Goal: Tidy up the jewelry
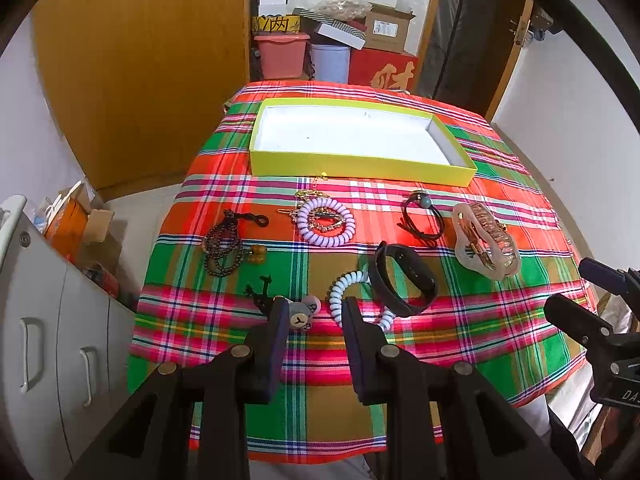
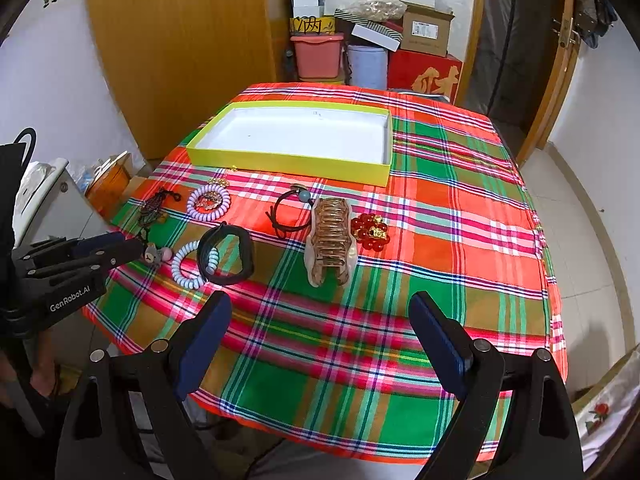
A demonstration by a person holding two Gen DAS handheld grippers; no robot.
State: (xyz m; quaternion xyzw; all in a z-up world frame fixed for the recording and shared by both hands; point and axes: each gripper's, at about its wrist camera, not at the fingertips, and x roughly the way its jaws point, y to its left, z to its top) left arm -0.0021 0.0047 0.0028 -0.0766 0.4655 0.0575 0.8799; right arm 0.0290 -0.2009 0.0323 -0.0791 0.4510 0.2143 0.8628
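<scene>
A yellow tray with a white floor stands empty at the far side of the plaid table. Jewelry lies in front of it: dark bead strands, a lilac coil band over gold chains, a black hair tie, a large hair claw, a black wristband, a pale blue coil band, a bear charm and red beads. My left gripper is open, just above the bear charm. My right gripper is open wide and empty above the table's near part.
The plaid cloth covers the whole table. A white cabinet stands to the left. Boxes and bins are stacked by the back wall, next to a wooden wardrobe. The right gripper shows in the left wrist view.
</scene>
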